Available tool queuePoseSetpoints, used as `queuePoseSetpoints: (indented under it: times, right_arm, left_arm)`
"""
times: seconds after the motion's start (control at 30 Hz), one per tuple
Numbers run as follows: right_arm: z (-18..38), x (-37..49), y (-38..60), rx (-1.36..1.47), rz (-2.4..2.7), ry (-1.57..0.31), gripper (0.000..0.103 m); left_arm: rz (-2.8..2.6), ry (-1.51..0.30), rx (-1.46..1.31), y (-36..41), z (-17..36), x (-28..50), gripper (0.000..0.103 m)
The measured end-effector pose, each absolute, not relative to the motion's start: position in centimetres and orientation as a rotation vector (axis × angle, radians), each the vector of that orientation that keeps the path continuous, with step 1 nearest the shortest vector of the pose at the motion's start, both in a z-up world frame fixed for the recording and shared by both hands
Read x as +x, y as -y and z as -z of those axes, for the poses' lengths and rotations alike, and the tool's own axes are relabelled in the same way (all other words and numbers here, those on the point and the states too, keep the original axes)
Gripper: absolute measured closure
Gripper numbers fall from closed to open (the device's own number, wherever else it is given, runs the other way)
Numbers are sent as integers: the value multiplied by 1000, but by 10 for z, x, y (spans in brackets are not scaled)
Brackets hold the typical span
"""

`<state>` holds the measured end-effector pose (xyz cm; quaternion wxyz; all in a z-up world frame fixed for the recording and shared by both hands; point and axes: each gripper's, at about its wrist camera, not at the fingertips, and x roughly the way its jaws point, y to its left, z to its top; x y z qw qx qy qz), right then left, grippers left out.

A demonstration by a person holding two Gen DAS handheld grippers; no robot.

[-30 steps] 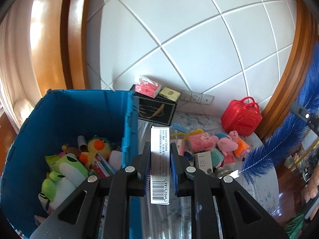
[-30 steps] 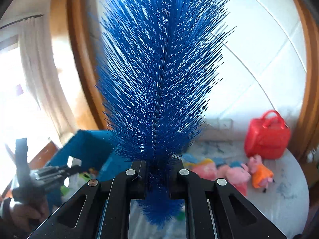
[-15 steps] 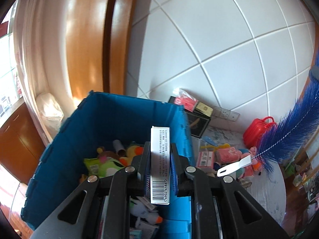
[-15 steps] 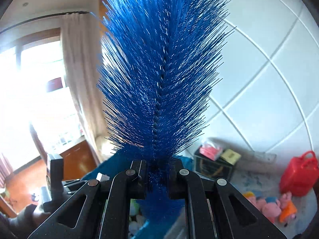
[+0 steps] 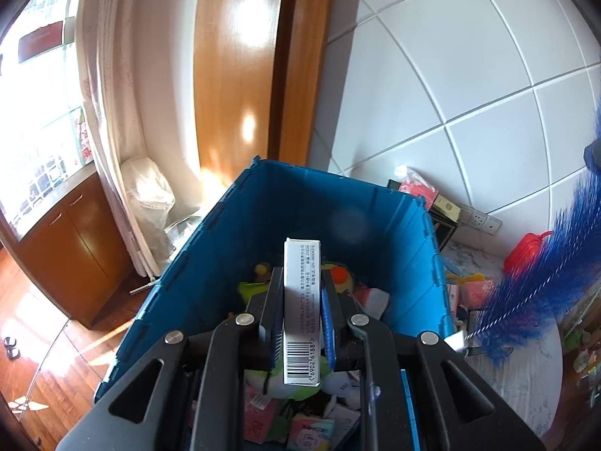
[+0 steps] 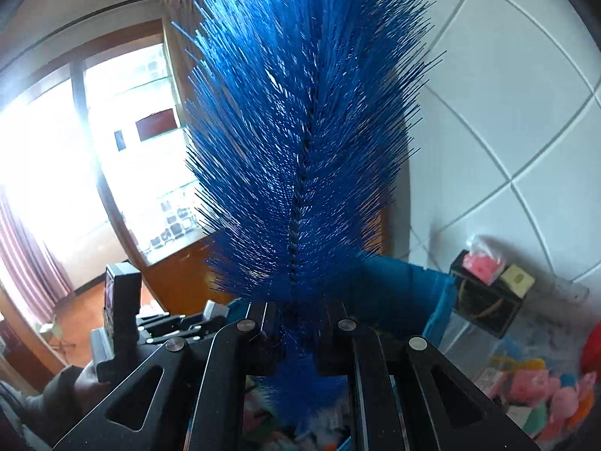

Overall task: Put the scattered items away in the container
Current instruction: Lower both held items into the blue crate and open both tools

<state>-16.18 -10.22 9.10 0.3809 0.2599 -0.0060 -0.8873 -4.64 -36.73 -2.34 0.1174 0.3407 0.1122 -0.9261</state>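
Behind the deep blue plastic crate (image 5: 338,221): white tiled wall, glossy wooden door frame (image 5: 240,75), pale curtain (image 5: 112,94) at left, brown low cabinet (image 5: 71,240) beneath the window. Right of the crate, on a marbled tabletop (image 5: 526,368): black box (image 6: 484,300) topped with a pink tissue pack (image 5: 417,188) and a small yellow-green packet (image 6: 518,280), red toy suitcase (image 5: 526,255), heap of pink plush toys (image 6: 537,387). Inside the crate, a jumble of soft toys (green and yellow ones among them) and printed packets.

Narrow white cardboard box (image 5: 302,300) printed with small text too fine to read; barcode at the near end, digits "6902" and "6188" legible.

Left gripper (image 5: 301,319) angled downward over the crate's open top, clamped tight on the white box, box standing upright between the pads. Right gripper (image 6: 296,323) tilted less steeply, closed on the twisted-wire stem of a large blue bristle brush (image 6: 300,131), bristles fanning upward and blocking most of that view; the brush hanging over the table just right of the crate in the left view. Gloved or sleeved hand (image 6: 86,379) behind the left gripper, low left in the right view.
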Motion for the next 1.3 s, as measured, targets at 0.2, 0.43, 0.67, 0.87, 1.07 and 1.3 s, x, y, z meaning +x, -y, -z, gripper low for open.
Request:
queuePoseSetpoints:
  times: [0.2,0.43,0.67,0.87,1.07,1.3]
  right_arm:
    - [-52,-168,124,770,2203,-7,91]
    - [-10,-165,137,894,2123,-11,91]
    - [11,-165,144,973,2095,-28,91]
    - [14,-168,144,998,2094,-20,91]
    - [10,-167,147,1013,2098,-12,91]
    - [6,-169,146,1000,2136,-26,64]
  left_arm:
    - [2672,-337,1012,380,32,-38,86]
    - [2648,-338,1037,386,41,-34,86]
    - [2646,-333,1056,390,46,-38,86]
    - [2648,-330,1073,390,48,-42,86]
    - [2653,-324,1083,389,49,-47,86]
    - [2670,-234,1072,382,42,-56,65]
